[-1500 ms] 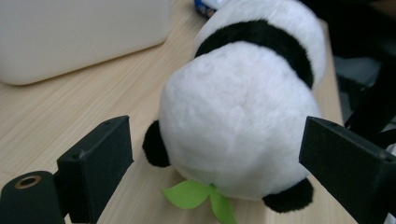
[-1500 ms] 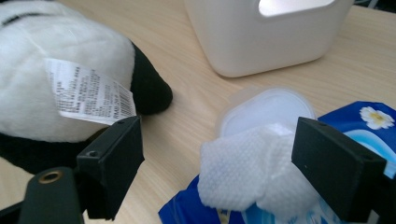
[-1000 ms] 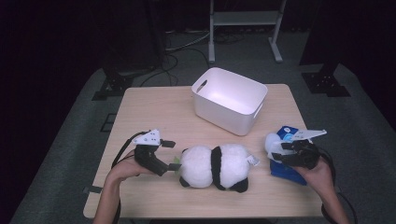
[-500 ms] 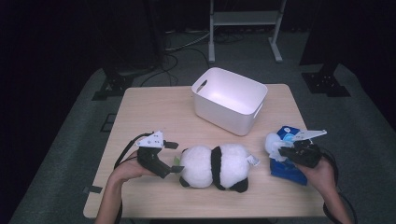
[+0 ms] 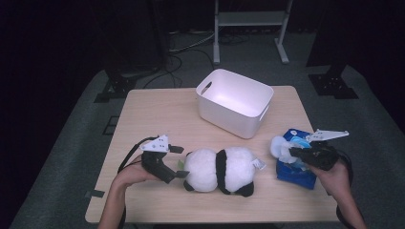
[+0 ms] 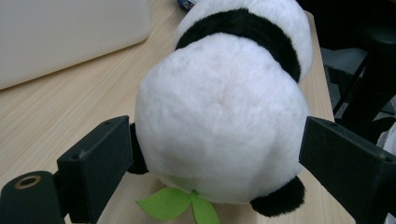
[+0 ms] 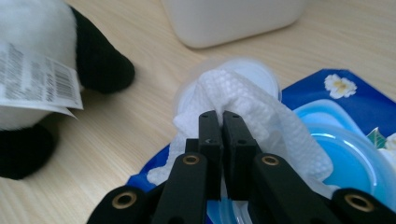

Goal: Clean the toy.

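Right tongs [image 7: 219, 119] pinch wipe [image 7: 243, 100]; left tongs [image 6: 210, 154] spread around panda [image 6: 219, 135], unsqueezed

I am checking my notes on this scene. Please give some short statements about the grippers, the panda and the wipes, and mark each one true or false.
1. The left gripper has open jaws on either side of the plush panda. True.
2. The right gripper is shut on a white wipe. True.
3. The panda lies inside the white bin. False: it lies on the table, in front of the bin.
4. The wipes pack is red. False: it is blue.
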`<move>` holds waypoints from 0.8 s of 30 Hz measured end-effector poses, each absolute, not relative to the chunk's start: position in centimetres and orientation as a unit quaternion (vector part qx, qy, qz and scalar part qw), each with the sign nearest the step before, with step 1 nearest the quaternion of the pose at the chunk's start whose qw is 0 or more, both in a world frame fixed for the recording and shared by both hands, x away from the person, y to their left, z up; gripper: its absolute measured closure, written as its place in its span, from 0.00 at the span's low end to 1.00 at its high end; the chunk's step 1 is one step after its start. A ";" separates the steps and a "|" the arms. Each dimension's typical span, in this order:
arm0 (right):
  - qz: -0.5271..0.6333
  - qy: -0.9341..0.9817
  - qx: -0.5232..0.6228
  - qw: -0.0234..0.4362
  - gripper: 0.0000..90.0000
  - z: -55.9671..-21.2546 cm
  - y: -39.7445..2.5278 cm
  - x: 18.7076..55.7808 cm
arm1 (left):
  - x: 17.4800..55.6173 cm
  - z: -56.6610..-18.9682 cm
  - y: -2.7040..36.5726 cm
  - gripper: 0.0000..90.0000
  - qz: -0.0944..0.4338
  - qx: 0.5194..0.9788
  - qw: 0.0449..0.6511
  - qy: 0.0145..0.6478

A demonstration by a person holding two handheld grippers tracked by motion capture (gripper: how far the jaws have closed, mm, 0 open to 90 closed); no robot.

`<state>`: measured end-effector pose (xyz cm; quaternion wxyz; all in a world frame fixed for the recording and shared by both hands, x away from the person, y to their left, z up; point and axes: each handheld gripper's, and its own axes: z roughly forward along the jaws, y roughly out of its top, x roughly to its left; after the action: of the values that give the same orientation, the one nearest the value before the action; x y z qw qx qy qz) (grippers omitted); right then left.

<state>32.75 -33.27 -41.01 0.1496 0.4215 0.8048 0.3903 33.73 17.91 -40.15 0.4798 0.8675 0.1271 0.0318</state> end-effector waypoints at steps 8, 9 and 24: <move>0.420 0.793 0.416 0.150 0.96 -38.6 -33.6 32.6 | 33.7 -40.3 17.8 0.09 0.030 0.870 0.475 0.124; 0.423 0.792 0.413 0.151 0.96 -38.1 -33.5 32.5 | 33.7 -40.3 17.8 0.09 0.029 0.871 0.475 0.123; 0.442 0.823 0.338 0.118 0.96 -35.2 -28.2 32.1 | 33.6 -40.6 17.6 0.09 0.027 0.875 0.468 0.119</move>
<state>32.06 -28.18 -35.19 0.1179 0.3379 0.8226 0.4419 33.62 17.56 -40.62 0.4679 0.8753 0.1194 0.0273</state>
